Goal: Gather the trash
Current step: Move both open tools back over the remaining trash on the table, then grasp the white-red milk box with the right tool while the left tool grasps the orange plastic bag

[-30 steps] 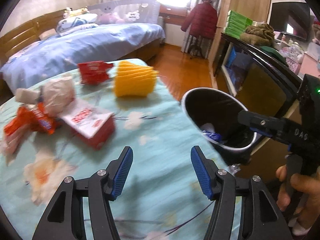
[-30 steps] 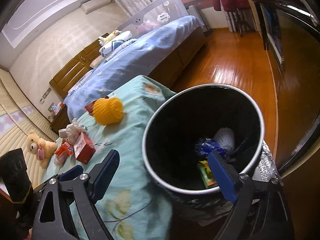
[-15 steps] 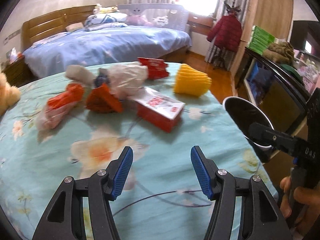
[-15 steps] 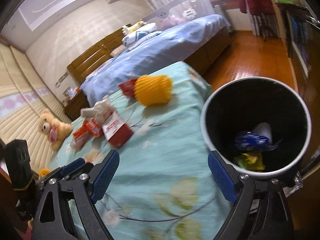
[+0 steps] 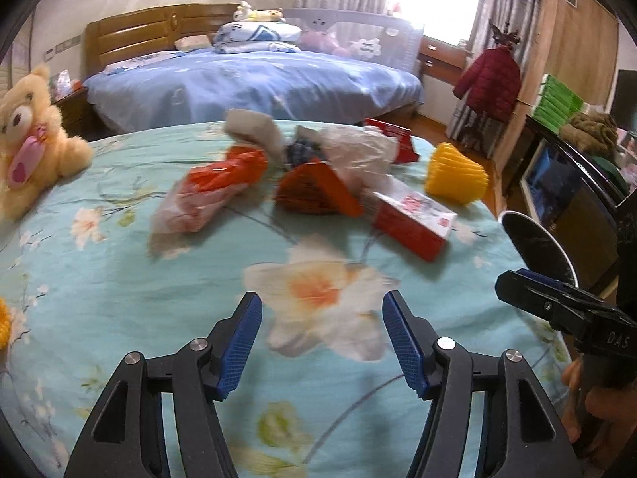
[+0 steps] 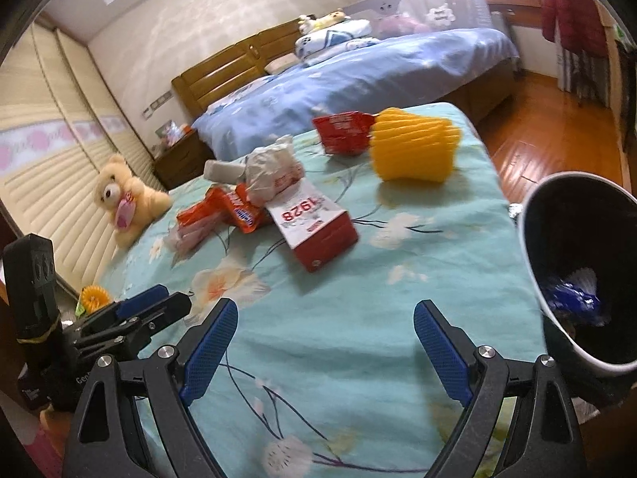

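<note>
A heap of trash lies on the floral teal bedspread [image 5: 119, 279]: a red-and-white carton [image 5: 412, 221] [image 6: 314, 223], orange wrappers [image 5: 314, 191] [image 6: 223, 211], a crumpled white bag [image 5: 358, 151] [image 6: 270, 167], a red packet [image 6: 342, 131] and a yellow ribbed cup [image 5: 456, 177] [image 6: 414, 149]. My left gripper [image 5: 322, 318] hovers short of the heap, its jaws opening with nothing between them. My right gripper [image 6: 324, 330] stands wide open and empty over the spread, left of the black bin [image 6: 577, 239], which holds a blue wrapper [image 6: 573, 298].
A teddy bear [image 5: 28, 139] [image 6: 123, 199] sits at the spread's left edge. Behind is a bed with blue covers [image 5: 254, 79]. Right of the bin are a wooden floor [image 6: 557, 139] and dark furniture [image 5: 577, 199]. A hand [image 5: 597, 410] holds the right tool.
Both views have swung left, away from the bin and toward the trash heap, which now lies straight ahead of the left gripper. The bin has slid to the right edge.
</note>
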{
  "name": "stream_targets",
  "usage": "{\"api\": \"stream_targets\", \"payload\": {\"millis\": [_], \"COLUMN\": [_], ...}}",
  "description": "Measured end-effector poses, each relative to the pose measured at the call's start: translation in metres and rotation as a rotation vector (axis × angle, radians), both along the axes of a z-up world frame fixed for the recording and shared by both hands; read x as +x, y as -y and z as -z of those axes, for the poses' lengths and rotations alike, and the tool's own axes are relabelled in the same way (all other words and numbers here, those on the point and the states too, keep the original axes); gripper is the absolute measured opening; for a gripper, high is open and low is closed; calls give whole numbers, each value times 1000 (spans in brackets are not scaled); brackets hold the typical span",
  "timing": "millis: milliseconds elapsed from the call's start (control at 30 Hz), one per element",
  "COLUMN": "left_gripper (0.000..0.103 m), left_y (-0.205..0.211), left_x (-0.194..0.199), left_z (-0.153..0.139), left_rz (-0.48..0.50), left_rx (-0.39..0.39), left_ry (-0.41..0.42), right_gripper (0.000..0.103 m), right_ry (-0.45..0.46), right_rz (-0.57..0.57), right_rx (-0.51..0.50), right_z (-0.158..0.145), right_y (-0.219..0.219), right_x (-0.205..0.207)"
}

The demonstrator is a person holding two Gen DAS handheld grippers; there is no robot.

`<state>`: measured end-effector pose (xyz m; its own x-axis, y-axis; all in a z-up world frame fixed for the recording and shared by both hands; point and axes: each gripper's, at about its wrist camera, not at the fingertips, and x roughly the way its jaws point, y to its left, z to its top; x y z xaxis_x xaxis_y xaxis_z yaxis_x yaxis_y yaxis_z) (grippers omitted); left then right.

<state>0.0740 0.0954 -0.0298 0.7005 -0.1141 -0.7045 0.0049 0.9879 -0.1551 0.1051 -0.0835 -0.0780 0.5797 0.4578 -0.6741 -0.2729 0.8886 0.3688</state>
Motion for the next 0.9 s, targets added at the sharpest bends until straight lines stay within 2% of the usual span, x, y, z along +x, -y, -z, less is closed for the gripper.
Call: {"api": "stream_targets", "payload": {"millis": [367, 567, 700, 900], "left_gripper": [66, 67, 72, 72], "left_y": [-37, -56, -67, -78], "left_x": [20, 44, 64, 96], "left_z": [6, 4, 6, 12], "left_rz": [-52, -65, -77, -93], "left_rx": [18, 37, 66, 90], "left_ry": [-22, -26, -26, -46], "right_gripper": [91, 91, 91, 91], "right_ry": [5, 14, 16, 1], "right_rz": [-30, -33, -47, -51], "right_rx": [-34, -40, -55, -93], "right_z": [1, 0, 0, 8], "right_y": [-20, -25, -29, -35], "right_x": [21, 36, 47, 65]}}
